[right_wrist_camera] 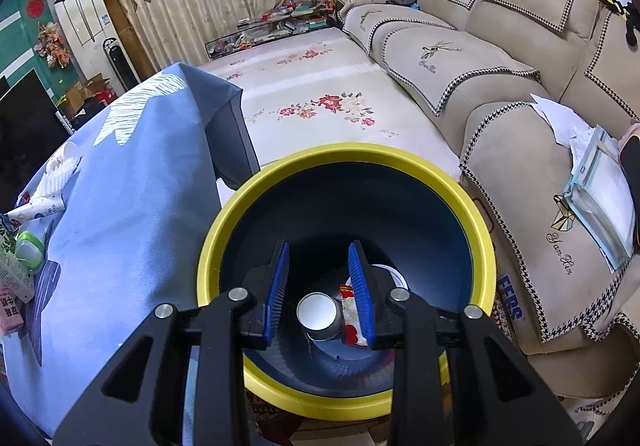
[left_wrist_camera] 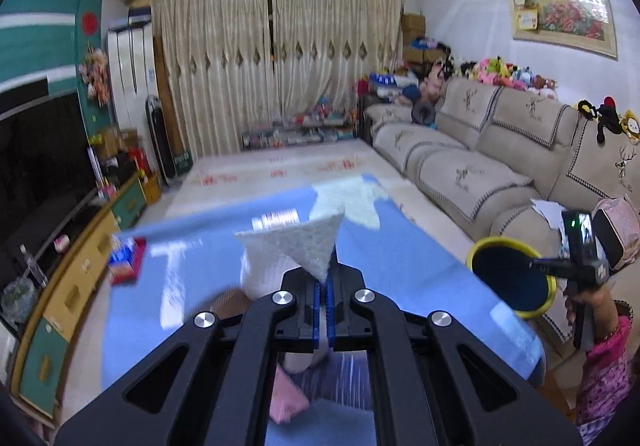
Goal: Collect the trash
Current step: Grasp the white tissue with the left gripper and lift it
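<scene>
My left gripper [left_wrist_camera: 325,284] is shut on a white fibrous sheet [left_wrist_camera: 306,244], held above the blue tablecloth [left_wrist_camera: 400,266]. The yellow-rimmed dark trash bin [right_wrist_camera: 344,206] stands beside the table; it also shows in the left wrist view [left_wrist_camera: 512,278] at the right. My right gripper [right_wrist_camera: 320,286] is open and empty, right over the bin's mouth. Inside the bin lie a white paper cup [right_wrist_camera: 318,312] and a red and white wrapper [right_wrist_camera: 352,320]. More trash lies on the table's left side: a white cup and textured sheet [right_wrist_camera: 60,170], a green lid [right_wrist_camera: 29,248].
A beige sofa [right_wrist_camera: 500,58] runs along the right with papers [right_wrist_camera: 600,182] on it. A red and blue box [left_wrist_camera: 126,260] and a pink packet [left_wrist_camera: 286,404] lie on the table. A floral rug [right_wrist_camera: 328,106] covers the floor. A TV cabinet [left_wrist_camera: 72,286] stands at the left.
</scene>
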`<state>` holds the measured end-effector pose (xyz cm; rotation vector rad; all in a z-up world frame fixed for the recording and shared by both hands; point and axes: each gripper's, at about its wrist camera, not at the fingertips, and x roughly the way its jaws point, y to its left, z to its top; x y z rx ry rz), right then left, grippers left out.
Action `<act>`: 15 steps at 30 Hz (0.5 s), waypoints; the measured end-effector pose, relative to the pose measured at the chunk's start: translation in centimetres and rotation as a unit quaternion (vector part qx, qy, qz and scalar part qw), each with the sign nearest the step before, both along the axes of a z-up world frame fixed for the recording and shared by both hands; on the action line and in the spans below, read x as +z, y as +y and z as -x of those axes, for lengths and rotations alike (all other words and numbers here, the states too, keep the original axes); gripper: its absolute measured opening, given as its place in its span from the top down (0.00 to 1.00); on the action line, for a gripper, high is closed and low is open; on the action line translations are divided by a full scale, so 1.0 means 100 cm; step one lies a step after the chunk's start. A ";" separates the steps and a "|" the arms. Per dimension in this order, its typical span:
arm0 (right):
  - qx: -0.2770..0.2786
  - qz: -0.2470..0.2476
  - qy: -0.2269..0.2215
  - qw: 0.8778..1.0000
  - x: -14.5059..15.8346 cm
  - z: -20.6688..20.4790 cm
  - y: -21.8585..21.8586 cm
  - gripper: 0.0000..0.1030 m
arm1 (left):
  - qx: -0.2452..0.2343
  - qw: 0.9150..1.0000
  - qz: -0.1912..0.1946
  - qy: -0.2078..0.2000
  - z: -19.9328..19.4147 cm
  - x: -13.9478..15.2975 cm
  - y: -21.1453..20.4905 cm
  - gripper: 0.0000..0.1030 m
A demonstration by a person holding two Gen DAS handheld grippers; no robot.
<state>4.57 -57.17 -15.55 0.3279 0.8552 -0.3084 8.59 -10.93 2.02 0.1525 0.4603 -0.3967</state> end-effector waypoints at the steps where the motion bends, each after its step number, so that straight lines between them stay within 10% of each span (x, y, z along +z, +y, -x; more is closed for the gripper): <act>1: 0.001 0.000 -0.002 1.000 0.002 0.001 0.001 0.71 | -0.001 1.000 0.000 -0.008 0.001 0.008 0.000 0.97; 15: -0.014 0.001 -0.024 1.000 0.016 0.022 -0.012 0.71 | -0.126 0.989 0.008 -0.072 0.024 0.095 -0.084 0.97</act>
